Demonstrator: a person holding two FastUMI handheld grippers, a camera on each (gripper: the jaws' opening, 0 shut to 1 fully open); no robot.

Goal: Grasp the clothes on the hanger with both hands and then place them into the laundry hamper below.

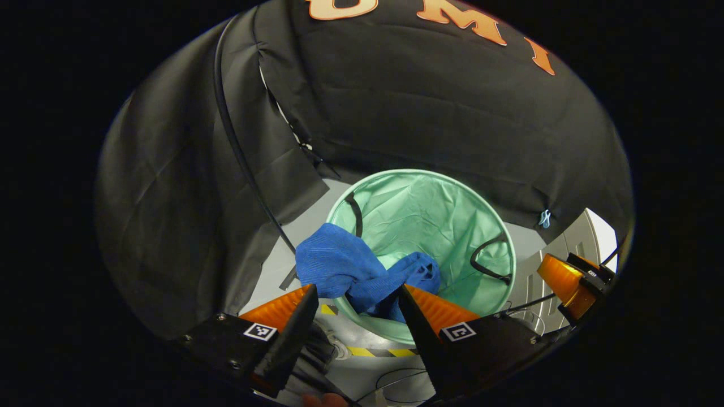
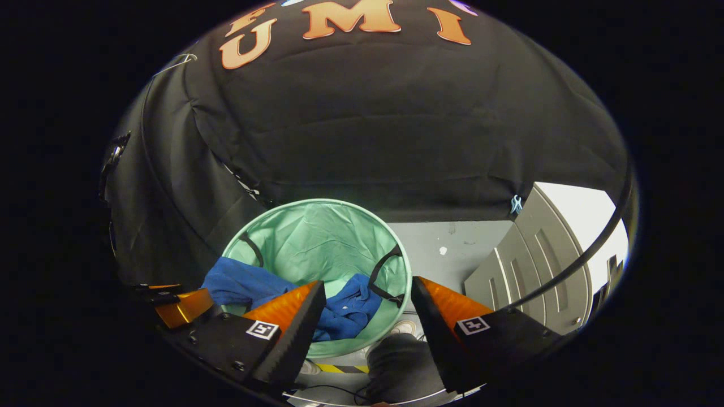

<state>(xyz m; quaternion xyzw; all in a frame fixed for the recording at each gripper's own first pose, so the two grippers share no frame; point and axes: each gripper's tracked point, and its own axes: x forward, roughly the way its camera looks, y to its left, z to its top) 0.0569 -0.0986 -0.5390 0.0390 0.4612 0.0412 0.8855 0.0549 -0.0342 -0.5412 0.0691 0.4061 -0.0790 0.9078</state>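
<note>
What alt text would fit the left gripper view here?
A blue garment hangs over the near rim of a green hamper, part inside and part out. The left gripper hovers above it, open and empty, and the right gripper shows at the right edge.

booth dim overall; light falls from above onto the mint laundry hamper [image 1: 430, 215], its lining evenly lit; black cloth wall [image 2: 396, 130] soaks up light; strong fisheye bending at edges; bright overexposed patch at right; focus sharp
</note>
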